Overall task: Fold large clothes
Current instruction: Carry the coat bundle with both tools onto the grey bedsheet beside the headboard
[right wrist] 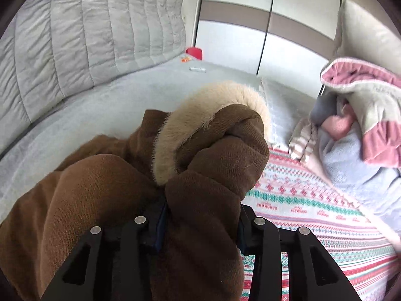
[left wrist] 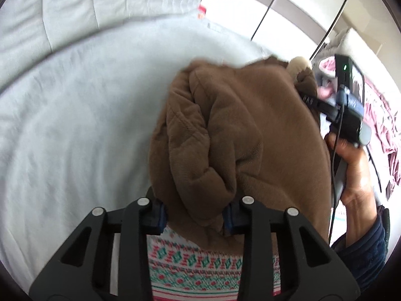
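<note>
Coat [left wrist: 240, 135]: brown, quilted, pale fur trim [right wrist: 210, 115] on the hood, bunched between both my grippers over the bed [left wrist: 75, 115]. Left gripper [left wrist: 195, 215] has its fingers pinching a thick fold of the brown fabric; blue pads pressed into it on both sides. Right gripper [right wrist: 200, 225] likewise, fingers clamped on a wad of coat just below the fur trim. From the left wrist camera I see the hand [left wrist: 356, 170] on the right gripper's handle, dark blue sleeve [left wrist: 368, 248] behind it. Writing: a few pale letters on the black strap [left wrist: 310, 100] at the right gripper body, too blurred for me to read. No brand tag visible on the coat. Patterned blanket [right wrist: 313, 200] in red, green and white lies under the coat at the bed's near edge. Heap of pink and grey clothes [right wrist: 363, 125] sits toward the bed's right edge. Small red object [right wrist: 194, 52] at the far edge, by the padded grey headboard [right wrist: 87, 37].
</note>
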Demonstrator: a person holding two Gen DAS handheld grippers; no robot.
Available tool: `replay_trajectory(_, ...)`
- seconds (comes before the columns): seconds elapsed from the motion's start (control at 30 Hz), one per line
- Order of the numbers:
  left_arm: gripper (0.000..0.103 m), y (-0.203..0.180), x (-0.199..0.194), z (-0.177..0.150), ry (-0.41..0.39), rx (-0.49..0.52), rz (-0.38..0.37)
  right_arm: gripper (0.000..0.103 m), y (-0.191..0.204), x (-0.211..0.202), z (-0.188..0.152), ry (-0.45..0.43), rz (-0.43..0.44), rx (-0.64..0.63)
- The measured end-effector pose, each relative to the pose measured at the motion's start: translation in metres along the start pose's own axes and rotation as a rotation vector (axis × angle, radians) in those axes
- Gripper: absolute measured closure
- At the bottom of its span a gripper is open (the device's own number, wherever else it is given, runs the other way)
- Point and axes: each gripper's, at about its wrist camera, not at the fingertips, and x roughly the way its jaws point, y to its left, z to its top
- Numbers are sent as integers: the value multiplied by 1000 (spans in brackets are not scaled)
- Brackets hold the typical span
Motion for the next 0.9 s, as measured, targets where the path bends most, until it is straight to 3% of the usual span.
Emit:
replay_trajectory(0.23,68,46,-58,44,-218,-43,-4,65,42,-48,46,-165,65,23)
replay_trajectory(0.33,68,75,-89,65,-332,-62,34,65,62,-61,72,-219,155,74)
replay_trajectory(0.43,67,109,-94,81,-358,-110,76,65,89,-63,91,-276,243,114)
replay_trajectory(0.57,64,162,-57,92,-273,-159,149,64,117,-17,95,-183,379,213)
replay_trajectory(0.63,63,203,-22,83,-165,-235,201,62,130,37,80,-34,436,252)
replay_trajectory(0.67,61,216,-6,77,-106,-254,232,62,135,75,64,96,470,294)
replay_trajectory(0.7,57,224,3,72,-85,-256,229,61,136,103,49,189,473,338)
replay_trajectory(0.73,54,231,6,69,-94,-250,192,60,130,128,30,233,422,393)
replay_trajectory(0.8,54,227,2,75,-91,-218,207,53,108,143,9,173,547,559)
replay_trajectory(0.9,53,213,5,79,-105,-147,283,51,113,140,21,182,512,467)
